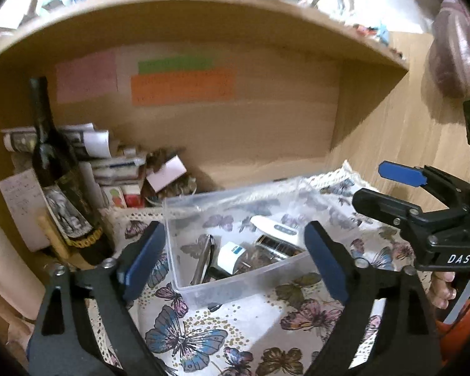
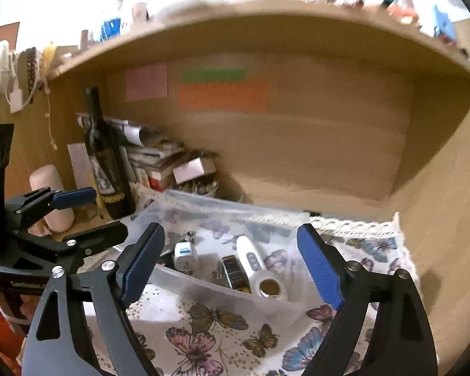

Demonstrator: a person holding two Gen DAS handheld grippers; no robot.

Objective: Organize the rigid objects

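A clear plastic bin [image 1: 185,294] stands on a butterfly-print cloth [image 1: 203,338] and shows in the right wrist view [image 2: 203,285] too. In it lie a white handheld device [image 1: 275,227] [image 2: 253,260], a white and blue charger plug [image 1: 230,255] [image 2: 185,252], a dark shiny rectangular item [image 1: 275,246] [image 2: 233,271] and metal tongs [image 1: 203,258]. My left gripper [image 1: 235,260] is open and empty, just in front of the bin. My right gripper [image 2: 232,263] is open and empty above the bin's near wall. Each gripper shows in the other's view, the right [image 1: 391,188] and the left [image 2: 87,216], both open.
A dark wine bottle [image 1: 59,188] [image 2: 106,163] stands at the left beside a stack of books and papers [image 1: 109,163] [image 2: 153,153]. A wooden alcove back wall [image 1: 235,125] with coloured sticky notes [image 1: 181,84] rises behind. A wooden side panel [image 2: 438,188] closes the right.
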